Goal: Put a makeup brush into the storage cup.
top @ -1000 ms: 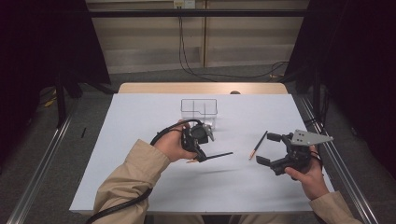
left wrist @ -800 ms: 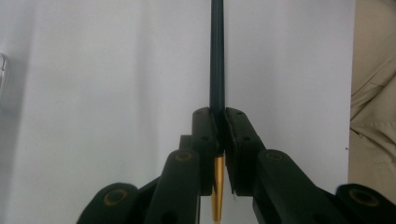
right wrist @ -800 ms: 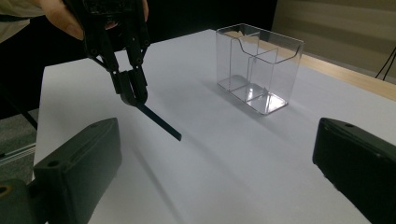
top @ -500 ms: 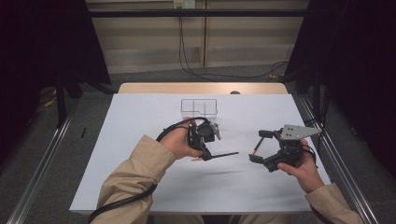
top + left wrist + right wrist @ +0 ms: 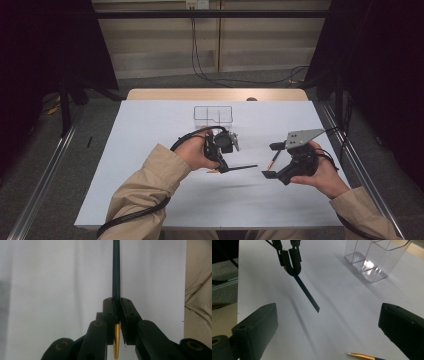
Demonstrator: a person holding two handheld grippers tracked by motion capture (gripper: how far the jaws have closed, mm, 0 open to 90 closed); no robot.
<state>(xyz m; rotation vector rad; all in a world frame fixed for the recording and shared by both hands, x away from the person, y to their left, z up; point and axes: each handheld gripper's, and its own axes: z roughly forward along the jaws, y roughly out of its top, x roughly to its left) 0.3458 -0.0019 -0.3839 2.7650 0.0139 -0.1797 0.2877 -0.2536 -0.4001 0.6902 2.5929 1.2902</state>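
While the left gripper point(image 5: 235, 167) hangs just above the middle of the white table point(image 5: 150, 125), its jaws are clamped on a dark pencil point(image 5: 243, 166) that sticks out level toward the right gripper point(image 5: 272, 160). Seen from the left gripper view, the pencil's point(image 5: 116, 270) dark shaft runs straight ahead from between the closed jaws, and its gold-coloured end shows behind them. The right gripper's jaws stand wide apart with nothing between them. A second pencil point(image 5: 274, 159) lies flat on the table just beside the right gripper; the right gripper view shows its point(image 5: 364, 356) pale tip and gold band between the two open jaws, low in the frame. A clear plastic box point(image 5: 214, 114) with inner compartments stands upright farther back on the table, well apart from both grippers.
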